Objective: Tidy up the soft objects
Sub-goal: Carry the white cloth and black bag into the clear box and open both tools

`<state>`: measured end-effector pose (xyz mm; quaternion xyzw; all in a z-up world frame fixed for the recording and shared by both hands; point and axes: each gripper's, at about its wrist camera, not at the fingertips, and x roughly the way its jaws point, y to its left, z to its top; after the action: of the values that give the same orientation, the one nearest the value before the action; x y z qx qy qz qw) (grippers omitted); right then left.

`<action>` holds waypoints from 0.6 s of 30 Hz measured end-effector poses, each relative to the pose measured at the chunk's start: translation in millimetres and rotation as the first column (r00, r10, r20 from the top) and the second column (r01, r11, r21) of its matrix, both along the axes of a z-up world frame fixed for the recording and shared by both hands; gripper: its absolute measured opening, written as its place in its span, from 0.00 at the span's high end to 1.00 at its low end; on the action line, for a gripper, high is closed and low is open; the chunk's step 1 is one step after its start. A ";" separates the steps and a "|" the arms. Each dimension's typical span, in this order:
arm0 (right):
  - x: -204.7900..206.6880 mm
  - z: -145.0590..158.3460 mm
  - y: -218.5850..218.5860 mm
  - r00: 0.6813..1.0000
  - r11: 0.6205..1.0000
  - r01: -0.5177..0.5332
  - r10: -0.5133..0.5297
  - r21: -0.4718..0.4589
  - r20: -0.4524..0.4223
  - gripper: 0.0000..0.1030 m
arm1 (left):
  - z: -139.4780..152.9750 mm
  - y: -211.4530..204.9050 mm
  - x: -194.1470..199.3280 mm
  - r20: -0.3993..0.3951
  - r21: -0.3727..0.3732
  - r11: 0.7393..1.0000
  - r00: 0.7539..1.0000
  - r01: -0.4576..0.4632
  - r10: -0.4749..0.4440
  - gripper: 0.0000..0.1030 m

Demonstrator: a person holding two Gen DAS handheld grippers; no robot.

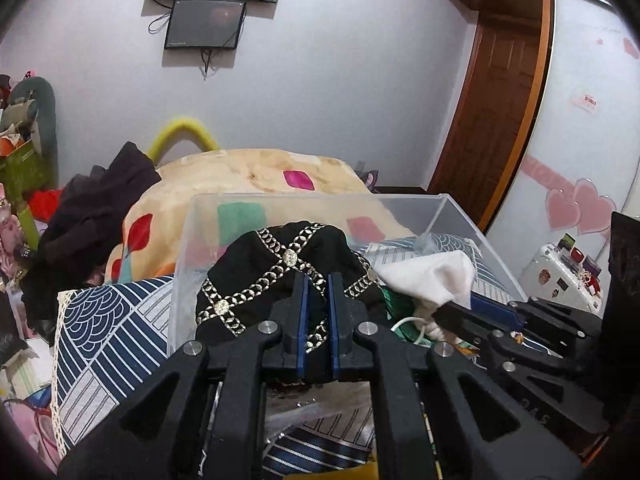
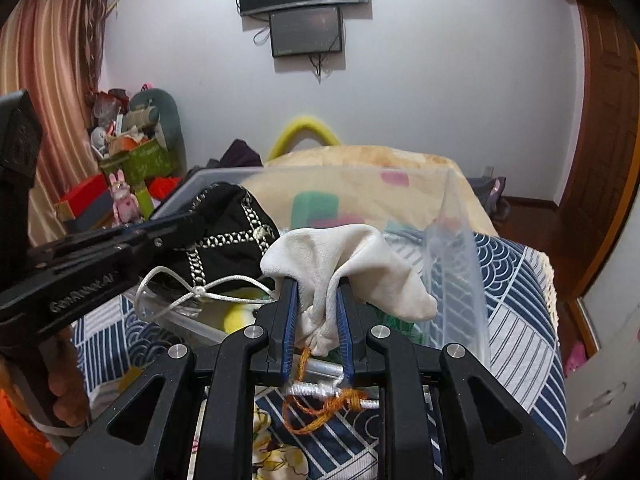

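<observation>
Both wrist views look forward along their tongs, close above the clear box (image 1: 460,216) on the bed, facing the wall-mounted screens (image 2: 306,32). Each sees the other's tongs; box, blanket and wall are shared.

Right gripper (image 2: 318,284) clamped on white drawstring pouch (image 2: 352,264), pouch bulging above fingertips, its white cord (image 2: 192,292) trailing left. Orange string (image 2: 320,412) knotted below jaws. Left gripper (image 2: 196,216) enters from left, pinching black cloth with chain pattern (image 2: 236,236), just left of pouch. Clear plastic bin (image 2: 456,248) ahead and right of tongs, on blue-white patterned bedding (image 2: 516,320).
</observation>
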<state>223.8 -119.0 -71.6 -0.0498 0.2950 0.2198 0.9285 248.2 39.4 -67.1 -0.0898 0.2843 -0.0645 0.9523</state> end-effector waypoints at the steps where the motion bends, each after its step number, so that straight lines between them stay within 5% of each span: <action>1: -0.9 0.9 0.4 1.000 1.000 0.001 -0.001 -0.005 0.004 0.83 | 0.2 -1.2 -2.1 0.001 0.000 1.000 1.000 0.005 -0.005 0.92; 10: -12.3 12.9 -10.9 1.000 1.000 -0.006 0.006 0.012 0.010 0.64 | 7.8 -7.5 -18.7 0.000 0.023 1.000 1.000 0.018 -0.018 0.78; 12: -16.3 17.0 -15.4 0.999 1.000 -0.007 0.006 0.010 0.033 0.52 | 10.3 -5.1 -25.7 0.009 0.016 1.000 1.000 0.021 -0.021 0.71; 18: -34.9 34.1 -27.2 0.994 1.000 0.001 -0.002 0.009 0.109 0.42 | 23.7 -3.1 -54.7 0.056 0.022 1.000 0.998 0.022 -0.024 0.51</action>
<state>188.9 -146.2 -37.4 -0.0574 0.2430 0.2172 0.9437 193.6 36.2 -43.5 -0.0744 0.2592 -0.0749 0.9600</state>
